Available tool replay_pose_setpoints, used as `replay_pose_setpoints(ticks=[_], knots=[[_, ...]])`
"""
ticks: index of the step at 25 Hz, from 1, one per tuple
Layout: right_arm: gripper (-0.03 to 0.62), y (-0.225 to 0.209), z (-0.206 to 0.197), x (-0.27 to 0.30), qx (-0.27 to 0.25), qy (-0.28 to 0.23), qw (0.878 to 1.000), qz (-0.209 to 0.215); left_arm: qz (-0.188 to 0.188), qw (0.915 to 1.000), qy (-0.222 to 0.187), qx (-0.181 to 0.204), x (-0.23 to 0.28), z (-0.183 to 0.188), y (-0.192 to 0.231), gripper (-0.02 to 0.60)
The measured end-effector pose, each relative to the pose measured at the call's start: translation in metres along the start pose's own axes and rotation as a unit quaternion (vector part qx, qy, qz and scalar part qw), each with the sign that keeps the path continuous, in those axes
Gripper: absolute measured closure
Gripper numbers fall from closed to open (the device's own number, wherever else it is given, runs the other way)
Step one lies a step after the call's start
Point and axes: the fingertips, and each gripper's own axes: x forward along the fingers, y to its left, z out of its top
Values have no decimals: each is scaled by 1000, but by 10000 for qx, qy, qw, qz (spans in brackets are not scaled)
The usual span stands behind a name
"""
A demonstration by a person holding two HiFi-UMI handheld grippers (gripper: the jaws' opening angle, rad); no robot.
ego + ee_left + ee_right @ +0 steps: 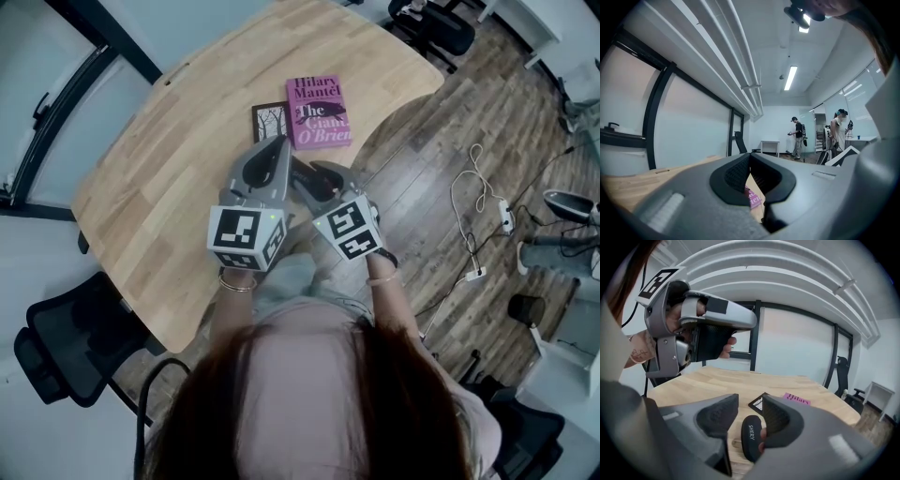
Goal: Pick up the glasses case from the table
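The pickup looks barely begun: the glasses case (751, 437) sits on the table (717, 380) between the spread jaws of the right gripper (750, 401), unpinched, so closing and lifting remain, while the left gripper (750, 157) hovers empty, jaws pressed together.

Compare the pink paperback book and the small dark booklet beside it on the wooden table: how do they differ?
The pink paperback book is bright pink, the small dark booklet nearly black. The book is clearly larger than the booklet. The book bears big lettering, the booklet a pale tree picture. Both lie flat, side by side, on the wooden table.
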Motion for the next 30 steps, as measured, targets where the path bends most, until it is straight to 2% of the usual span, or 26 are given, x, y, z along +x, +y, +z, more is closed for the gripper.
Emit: replay_pose_setpoints(ticks=[8,14,30], knots=[[401,-4,-19,23,-167,328,9992,129,24,10000,52,-40,11,-5,20,572],[375,-3,-34,38,-274,585,9975,276,-183,9997,116,-79,19,-10,21,572],[321,-1,-85,75,-337,1287,9893,602,-308,9992,218,-104,38,-20,35,572]])
